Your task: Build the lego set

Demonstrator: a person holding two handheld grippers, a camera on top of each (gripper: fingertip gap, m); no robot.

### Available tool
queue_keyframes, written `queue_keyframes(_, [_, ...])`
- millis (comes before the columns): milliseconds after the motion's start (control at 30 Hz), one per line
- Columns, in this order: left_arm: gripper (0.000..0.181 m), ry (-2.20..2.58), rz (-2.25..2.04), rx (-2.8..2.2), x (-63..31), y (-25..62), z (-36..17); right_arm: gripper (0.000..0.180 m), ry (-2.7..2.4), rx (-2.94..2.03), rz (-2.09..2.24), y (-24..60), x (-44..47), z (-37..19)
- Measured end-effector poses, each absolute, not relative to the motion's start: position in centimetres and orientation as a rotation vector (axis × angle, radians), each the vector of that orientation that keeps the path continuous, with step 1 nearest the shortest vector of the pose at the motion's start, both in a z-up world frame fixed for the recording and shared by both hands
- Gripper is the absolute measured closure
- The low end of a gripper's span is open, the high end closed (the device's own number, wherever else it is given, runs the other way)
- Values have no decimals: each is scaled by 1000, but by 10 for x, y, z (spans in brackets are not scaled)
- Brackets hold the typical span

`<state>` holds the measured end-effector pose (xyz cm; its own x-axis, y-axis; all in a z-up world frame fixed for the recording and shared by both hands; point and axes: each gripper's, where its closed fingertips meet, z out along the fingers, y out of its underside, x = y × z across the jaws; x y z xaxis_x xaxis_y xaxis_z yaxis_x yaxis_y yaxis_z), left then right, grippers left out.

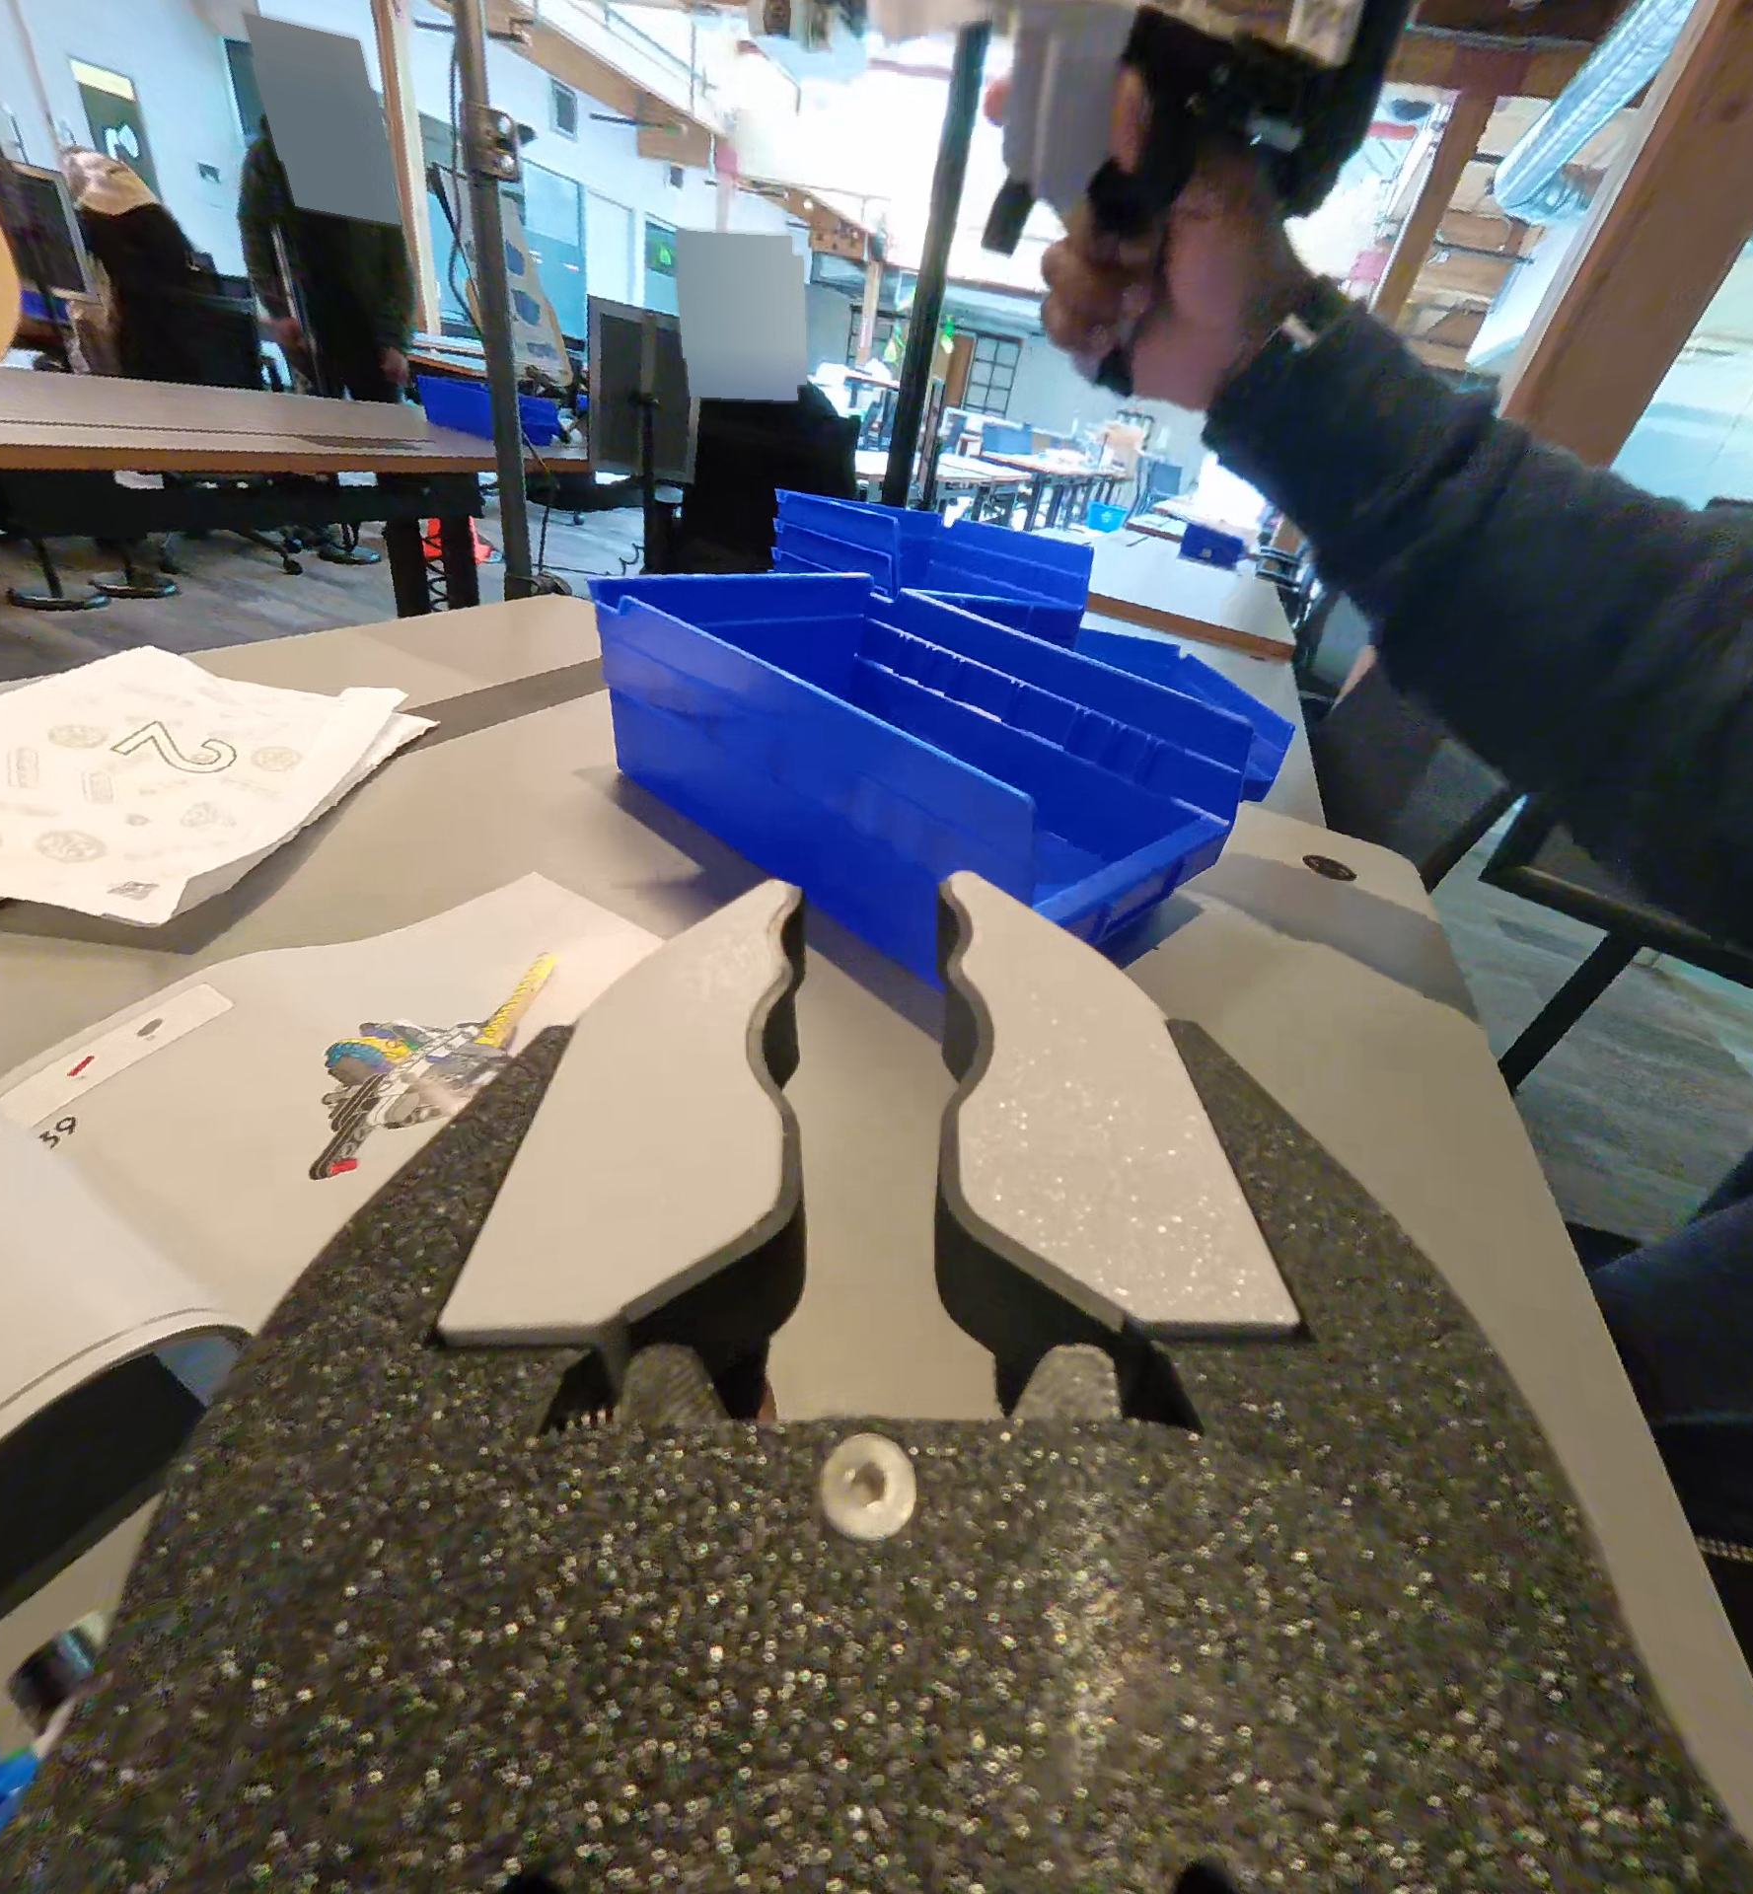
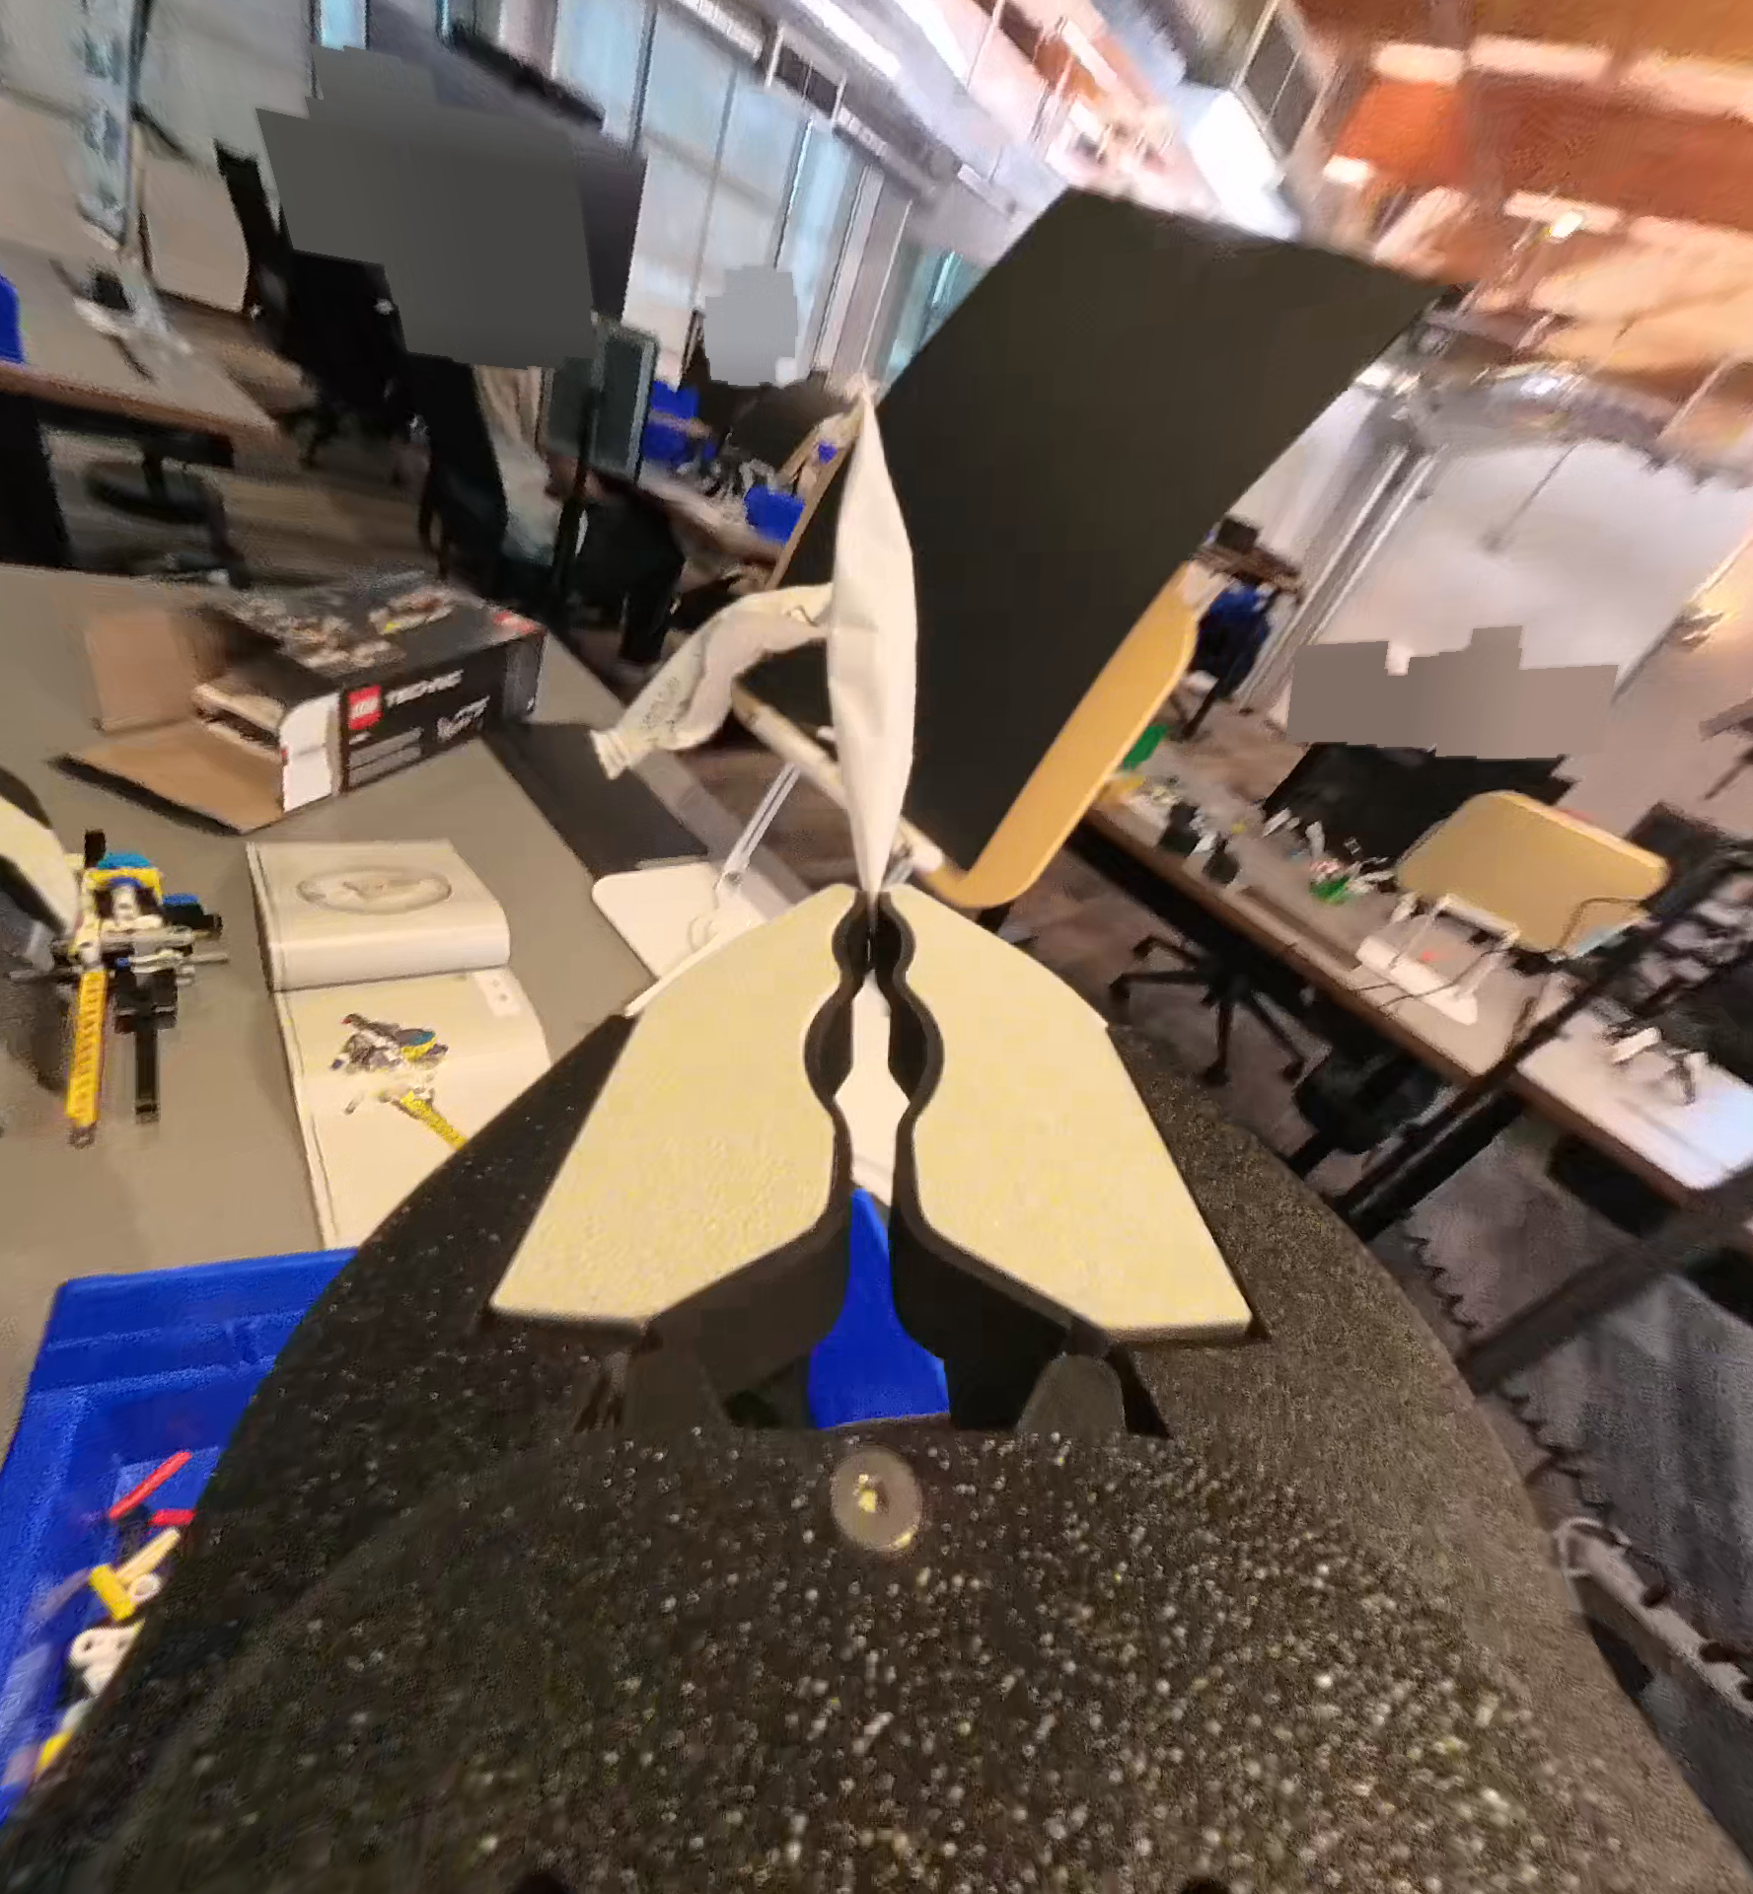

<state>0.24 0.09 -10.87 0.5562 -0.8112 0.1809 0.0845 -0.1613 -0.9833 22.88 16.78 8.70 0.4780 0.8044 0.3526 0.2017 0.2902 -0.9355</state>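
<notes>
My right gripper (image 2: 877,907) is raised above the table and shut on the bottom edge of a white paper bag (image 2: 877,635) that stands up from its tips. The part-built lego model (image 2: 124,943), yellow, blue and black, lies on the grey table at the left. My left gripper (image 1: 872,907) is open and empty, low over the table, pointing at the blue bins (image 1: 851,758). The open instruction booklet (image 1: 267,1107) lies just left of it. A hand (image 1: 1190,277) holds the right gripper high at the top right of the left wrist view.
A blue bin (image 2: 113,1435) with loose lego parts sits below my right gripper. The lego box (image 2: 380,697) and a closed booklet (image 2: 380,912) lie farther back. A torn white bag (image 1: 134,779) lies flat at the left. The table edge (image 1: 1446,974) is at the right.
</notes>
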Motion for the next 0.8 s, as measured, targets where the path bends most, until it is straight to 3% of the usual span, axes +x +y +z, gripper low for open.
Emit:
queue_keyframes(233, [157,678,-863,-1533,10,-1,-112,179,-949,-1202,405,149,286,118])
queue_keyframes(533, [157,674,-855,-1554,9,2,-119,179,-1005,-1208,396,144,277,112])
queue_keyframes(667, [158,673,-856,-1554,9,3,-119,179,-1090,-1314,443,158,243,86])
queue_keyframes(800, [158,680,-845,-1559,10,4,-121,179,-1290,-1490,283,195,173,21])
